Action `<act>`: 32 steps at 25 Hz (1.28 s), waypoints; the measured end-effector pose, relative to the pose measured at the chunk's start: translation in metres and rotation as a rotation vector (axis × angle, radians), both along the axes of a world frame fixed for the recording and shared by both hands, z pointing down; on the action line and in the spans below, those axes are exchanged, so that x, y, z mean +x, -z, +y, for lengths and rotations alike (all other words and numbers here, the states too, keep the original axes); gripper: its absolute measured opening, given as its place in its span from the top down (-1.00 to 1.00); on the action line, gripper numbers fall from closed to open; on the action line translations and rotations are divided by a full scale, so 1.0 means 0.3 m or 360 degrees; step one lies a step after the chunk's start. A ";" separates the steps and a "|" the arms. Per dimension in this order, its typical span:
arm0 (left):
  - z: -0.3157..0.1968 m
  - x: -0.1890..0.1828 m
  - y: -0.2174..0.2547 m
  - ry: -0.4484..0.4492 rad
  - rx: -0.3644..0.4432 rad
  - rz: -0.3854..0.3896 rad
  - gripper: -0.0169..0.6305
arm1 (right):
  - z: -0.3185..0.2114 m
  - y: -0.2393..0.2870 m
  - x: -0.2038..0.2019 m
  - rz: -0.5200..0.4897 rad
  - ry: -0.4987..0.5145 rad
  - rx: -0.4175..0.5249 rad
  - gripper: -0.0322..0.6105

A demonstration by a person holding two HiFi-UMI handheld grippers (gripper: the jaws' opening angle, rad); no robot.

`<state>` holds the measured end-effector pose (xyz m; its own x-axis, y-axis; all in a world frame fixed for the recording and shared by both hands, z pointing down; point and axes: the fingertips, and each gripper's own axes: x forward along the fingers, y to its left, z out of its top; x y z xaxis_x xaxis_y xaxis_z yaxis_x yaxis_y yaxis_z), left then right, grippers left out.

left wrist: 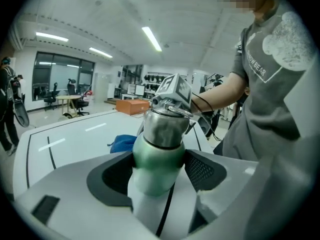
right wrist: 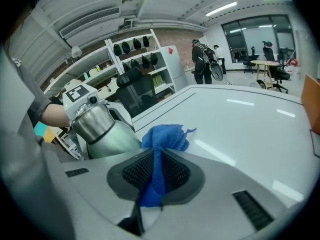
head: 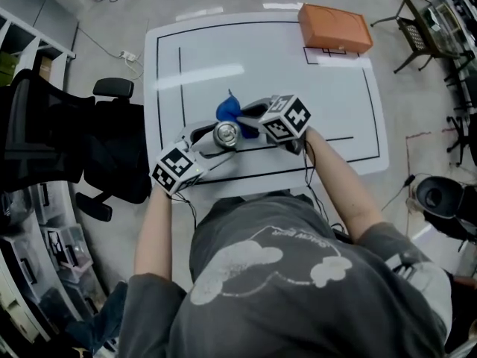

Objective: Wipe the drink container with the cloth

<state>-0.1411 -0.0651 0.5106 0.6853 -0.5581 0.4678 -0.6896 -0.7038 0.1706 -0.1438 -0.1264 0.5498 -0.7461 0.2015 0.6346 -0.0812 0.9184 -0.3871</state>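
Held the green drink bottle (head: 226,134) in the left claw (left wrist: 160,156), jaws spread to the bottle's width and pressed against both sides of its green body, just below the steel cap. Showed the cap's round top to the head view, with a metal ring on the cap. Could not tell whether the bottle's base rested on anything.

Pinched the blue cloth (right wrist: 166,138) in the right claw (right wrist: 157,156), jaws almost together with only a strip of fabric between the pads. Had a tail hanging out behind the pads and a bunched wad sticking out past the tips. Had that wad just beside the bottle's green body, on the side away from the left claw; could not tell whether fabric and bottle touched.

Pointed the two claws toward each other above the near part of the white surface (head: 298,88), with the bottle between them.

Saw an orange box (head: 335,27) well beyond the right claw, at the surface's far edge. Saw a black office chair (head: 112,144) on the floor, off to the outer side of the left claw. Saw grey shelving (right wrist: 142,59) past the bottle in the right gripper view.
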 end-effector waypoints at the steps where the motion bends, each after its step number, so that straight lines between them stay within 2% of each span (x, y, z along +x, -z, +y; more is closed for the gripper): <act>1: 0.000 -0.001 0.001 -0.0040 0.0003 0.0007 -0.06 | -0.001 -0.015 0.005 0.0023 -0.0023 0.0004 0.76; 4: -0.002 -0.003 0.001 -0.0129 0.0005 0.0021 -0.06 | -0.003 -0.043 0.015 0.0031 -0.0125 -0.0022 0.76; 7: -0.001 -0.002 0.001 -0.0147 0.0005 0.0016 -0.06 | -0.004 -0.048 0.022 0.0021 -0.0194 -0.0040 0.76; 12: 0.003 -0.005 -0.004 -0.0019 -0.0020 0.0070 -0.07 | -0.008 -0.040 0.029 0.0068 -0.0223 0.0045 0.76; 15: 0.013 -0.014 -0.004 0.0176 -0.0039 0.0132 -0.07 | -0.002 -0.026 0.043 0.0060 -0.0242 0.0129 0.75; 21: 0.054 -0.044 -0.005 0.0722 0.0007 0.0189 -0.07 | -0.018 0.044 0.119 0.0013 -0.0221 0.0242 0.75; 26: 0.089 -0.053 0.015 0.1144 0.0036 0.0260 -0.07 | -0.067 0.136 0.213 -0.0070 -0.0273 0.0302 0.75; 29: 0.093 -0.030 0.026 0.1364 0.0033 0.0233 -0.07 | -0.079 0.189 0.253 -0.0130 -0.0297 0.0314 0.75; 32: 0.071 0.002 0.027 0.1582 0.0025 0.0176 -0.10 | -0.063 0.224 0.277 -0.0175 -0.0254 0.0339 0.75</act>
